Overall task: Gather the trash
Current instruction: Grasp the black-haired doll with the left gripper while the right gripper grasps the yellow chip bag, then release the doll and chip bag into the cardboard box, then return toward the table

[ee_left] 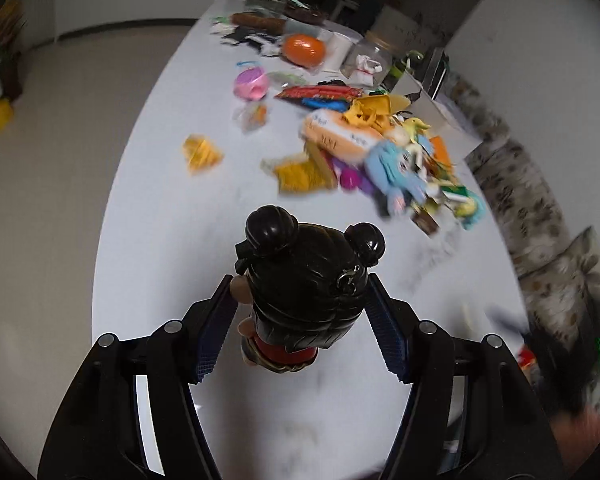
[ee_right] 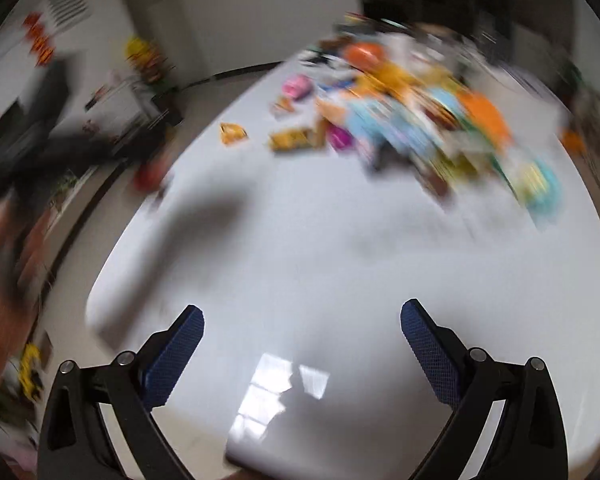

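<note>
I have a doll (ee_left: 300,292) pinched in my left hand-held gripper (ee_left: 300,304), its blue pads pressed on either side of the black bun-haired head, lifted clear above the white counter (ee_left: 172,208). No earlier frame is given, so I judge this as the carry step: the doll needs a bin, and none shows in either view. The left hand-held gripper tilts steeply down. My right hand-held gripper (ee_right: 302,330) is spread wide with nothing between its pads, also angled down over bare counter, on the near side of the pile of wrappers (ee_right: 412,120).
</note>
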A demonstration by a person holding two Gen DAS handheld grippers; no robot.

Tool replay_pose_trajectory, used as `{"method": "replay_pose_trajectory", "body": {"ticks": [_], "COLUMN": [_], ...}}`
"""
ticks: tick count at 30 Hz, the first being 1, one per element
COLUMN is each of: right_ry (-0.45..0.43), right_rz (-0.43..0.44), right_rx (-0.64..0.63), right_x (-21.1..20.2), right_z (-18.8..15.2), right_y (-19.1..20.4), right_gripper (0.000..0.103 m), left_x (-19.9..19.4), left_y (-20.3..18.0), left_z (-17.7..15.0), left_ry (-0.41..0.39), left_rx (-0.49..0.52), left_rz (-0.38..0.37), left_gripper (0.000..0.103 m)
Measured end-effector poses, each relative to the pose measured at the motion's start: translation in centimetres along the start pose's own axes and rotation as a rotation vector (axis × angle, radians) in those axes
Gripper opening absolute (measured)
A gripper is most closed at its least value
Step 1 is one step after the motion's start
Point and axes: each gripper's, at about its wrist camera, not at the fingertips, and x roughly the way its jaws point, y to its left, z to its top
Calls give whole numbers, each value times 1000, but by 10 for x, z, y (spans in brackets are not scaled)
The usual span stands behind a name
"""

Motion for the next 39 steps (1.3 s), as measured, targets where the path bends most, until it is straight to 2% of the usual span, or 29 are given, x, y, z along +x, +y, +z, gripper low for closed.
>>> {"method": "replay_pose_trajectory", "body": {"ticks": [1,4,5,6,8,10,11,13,14,15,17,20,23,29,32,35,38,39], "right_ry": [1,27,40,61,73,94,101,150,138,172,186,195,156,70,52,66,87,117], "right_rz": [4,-37,-48,-78,-140,-189,-197,-214,-252,-237,-231,-204,-147,26,73,99,89,102], "right_rx": [-24,-111,-113,-111,-108,-92,-80,-58,-79,-88,-74,-70,-33,-57,-103,-113,-118,-100], "right_x": [18,86,103,132,167,193,202,227,230,238,238,225,192,73,10,-45,-73,-81], "right_z": [23,95,109,134,161,178,180,187,187,189,190,181,172,120,74,12,-37,-64], "right_y": [4,26,27,31,34,34,32,29,32,34,31,26,19,16,19,16,10,7], "right_gripper": [97,97,96,93,92,86,86,78,69,55,52,50,50,51,51,51,51,51], "left_x": [-13,-33,-39,-44,-51,-57,-58,-58,-57,-57,-58,-55,-55,-58,-56,-49,-38,-34], "left_y": [4,10,13,16,21,25,26,27,28,29,30,30,22,-14,-36,-61,-81,-86], "left_z": [-22,-59,-75,-87,-106,-124,-130,-140,-142,-144,-148,-145,-137,-127,-135,-158,-189,-200], "left_ry": [-2,-23,-22,-23,-17,-15,-13,-5,-3,0,2,6,2,12,44,110,182,204], "left_rx": [-33,-74,-96,-116,-139,-168,-179,-186,-186,-188,-199,-184,-151,-47,9,60,92,98], "left_rz": [-7,7,9,5,-6,-15,-21,-17,-11,-13,-24,-25,-35,-56,-75,-98,-128,-136], "left_gripper": [63,63,63,63,63,63,63,63,63,63,63,63,63,63,63,63,63,63]}}
